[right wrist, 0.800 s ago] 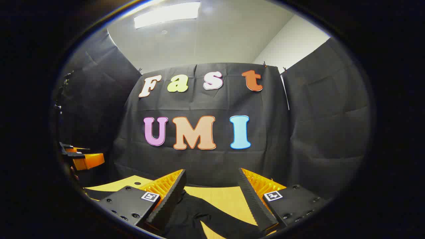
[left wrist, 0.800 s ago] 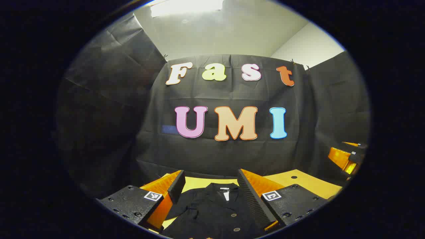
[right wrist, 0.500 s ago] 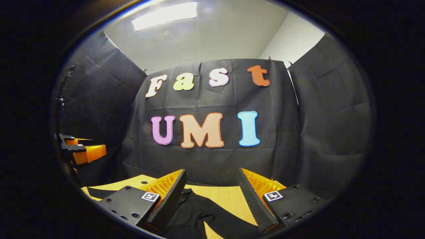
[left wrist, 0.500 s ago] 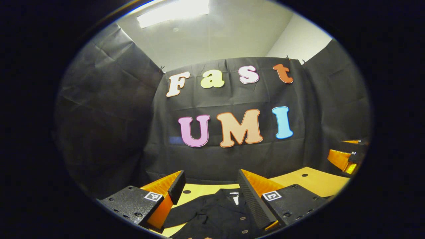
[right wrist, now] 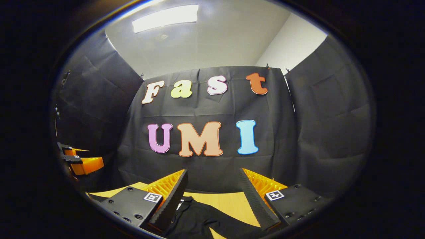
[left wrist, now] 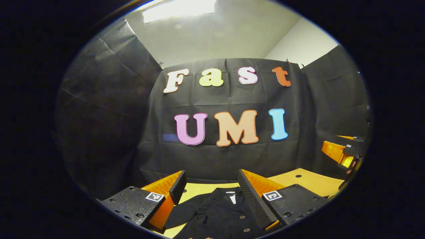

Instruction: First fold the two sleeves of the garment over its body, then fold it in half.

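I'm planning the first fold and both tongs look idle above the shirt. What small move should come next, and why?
Probably lower the left tongs, which are open and holding nothing, toward the near sleeve. The black shirt lies flat on the table with that sleeve spread out, not folded over its body.

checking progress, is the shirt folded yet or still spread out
Spread. The shirt lies flat on the table, collar and button front facing up, one sleeve stretched out to the side, not over the body.
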Demonstrator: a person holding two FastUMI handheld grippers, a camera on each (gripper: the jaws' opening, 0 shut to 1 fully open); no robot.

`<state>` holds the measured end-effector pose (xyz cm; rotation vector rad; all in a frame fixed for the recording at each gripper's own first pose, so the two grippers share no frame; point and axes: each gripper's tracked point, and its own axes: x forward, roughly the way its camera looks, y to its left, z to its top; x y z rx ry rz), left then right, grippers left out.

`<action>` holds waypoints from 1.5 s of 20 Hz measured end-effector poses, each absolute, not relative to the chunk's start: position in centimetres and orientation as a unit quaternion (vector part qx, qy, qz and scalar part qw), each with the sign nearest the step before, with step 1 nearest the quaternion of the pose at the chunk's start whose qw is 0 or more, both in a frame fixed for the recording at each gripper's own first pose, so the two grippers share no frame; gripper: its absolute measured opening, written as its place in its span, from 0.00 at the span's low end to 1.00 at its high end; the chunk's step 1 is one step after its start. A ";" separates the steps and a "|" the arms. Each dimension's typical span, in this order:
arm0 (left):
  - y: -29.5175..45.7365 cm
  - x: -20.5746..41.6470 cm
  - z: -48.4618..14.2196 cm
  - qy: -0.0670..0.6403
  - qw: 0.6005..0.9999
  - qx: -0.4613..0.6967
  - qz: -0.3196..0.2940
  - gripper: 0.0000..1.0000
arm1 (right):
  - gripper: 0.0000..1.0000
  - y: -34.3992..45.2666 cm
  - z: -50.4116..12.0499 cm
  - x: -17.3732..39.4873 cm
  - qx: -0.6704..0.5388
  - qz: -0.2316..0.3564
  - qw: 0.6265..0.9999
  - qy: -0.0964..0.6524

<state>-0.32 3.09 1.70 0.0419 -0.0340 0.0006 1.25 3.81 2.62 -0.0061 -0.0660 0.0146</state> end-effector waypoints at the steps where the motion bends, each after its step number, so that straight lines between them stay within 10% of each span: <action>1: 3.6 -0.3 1.4 -0.016 1.000 0.017 0.002 0.94 | 0.94 4.6 2.7 1.0 -0.006 0.012 0.999 -0.035; 30: 6.9 -1.5 0.0 0.000 1.000 -0.001 0.014 0.94 | 0.97 9.6 1.5 -0.2 -0.013 0.051 0.999 -0.012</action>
